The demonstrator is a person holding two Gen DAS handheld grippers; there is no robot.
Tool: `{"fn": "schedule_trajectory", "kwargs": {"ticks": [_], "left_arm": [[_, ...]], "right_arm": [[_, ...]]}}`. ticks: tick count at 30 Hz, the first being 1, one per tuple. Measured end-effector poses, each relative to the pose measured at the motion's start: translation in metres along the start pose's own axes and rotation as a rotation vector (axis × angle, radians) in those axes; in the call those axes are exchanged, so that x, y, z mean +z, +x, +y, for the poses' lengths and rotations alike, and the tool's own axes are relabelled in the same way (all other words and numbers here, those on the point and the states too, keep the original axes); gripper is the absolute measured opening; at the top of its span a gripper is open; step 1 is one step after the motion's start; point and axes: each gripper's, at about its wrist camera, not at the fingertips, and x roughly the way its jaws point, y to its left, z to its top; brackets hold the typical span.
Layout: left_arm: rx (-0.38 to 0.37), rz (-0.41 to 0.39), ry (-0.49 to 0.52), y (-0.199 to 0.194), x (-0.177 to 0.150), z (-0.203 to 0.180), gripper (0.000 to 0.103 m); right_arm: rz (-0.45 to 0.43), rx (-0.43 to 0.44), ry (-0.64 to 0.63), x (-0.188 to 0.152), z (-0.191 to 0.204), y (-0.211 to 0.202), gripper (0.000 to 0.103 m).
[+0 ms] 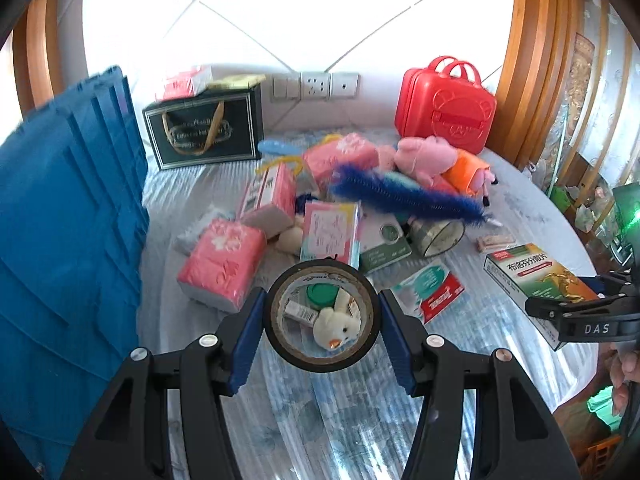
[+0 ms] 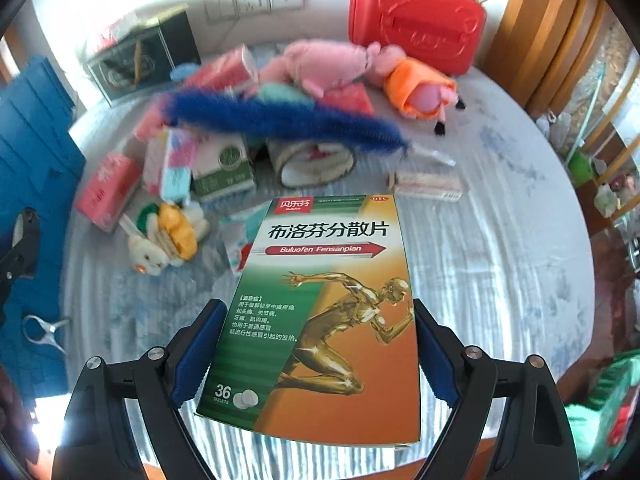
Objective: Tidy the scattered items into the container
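In the left wrist view, your left gripper (image 1: 322, 318) clamps the tape roll (image 1: 323, 316) across its width, the blue crate (image 1: 68, 216) close on its left; in the right wrist view, your right gripper (image 2: 316, 354) holds the box (image 2: 324, 312), long axis pointing forward, crate (image 2: 36, 152) far left.
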Motion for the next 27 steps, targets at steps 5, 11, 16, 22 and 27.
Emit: {"fn": "schedule_trajectory", "kwargs": {"ticks": [5, 11, 16, 22, 27], "left_arm": [[0.007, -0.017, 0.006, -0.026, 0.019, -0.008, 0.055], [0.022, -0.036, -0.006, -0.047, 0.038, -0.014, 0.055], [0.05, -0.053, -0.022, -0.058, 0.049, -0.016, 0.055], [0.069, -0.076, -0.025, -0.072, 0.06, -0.022, 0.055], [0.071, -0.101, -0.028, -0.09, 0.072, -0.027, 0.055]], "right_arm": [[-0.061, 0.021, 0.006, 0.01, -0.008, -0.035, 0.089], [-0.123, 0.032, 0.01, 0.014, -0.017, -0.067, 0.089], [-0.154, 0.034, 0.003, 0.013, -0.024, -0.083, 0.089], [-0.164, 0.039, -0.007, 0.013, -0.034, -0.092, 0.089], [-0.2, 0.044, -0.014, 0.015, -0.038, -0.108, 0.089]]}}
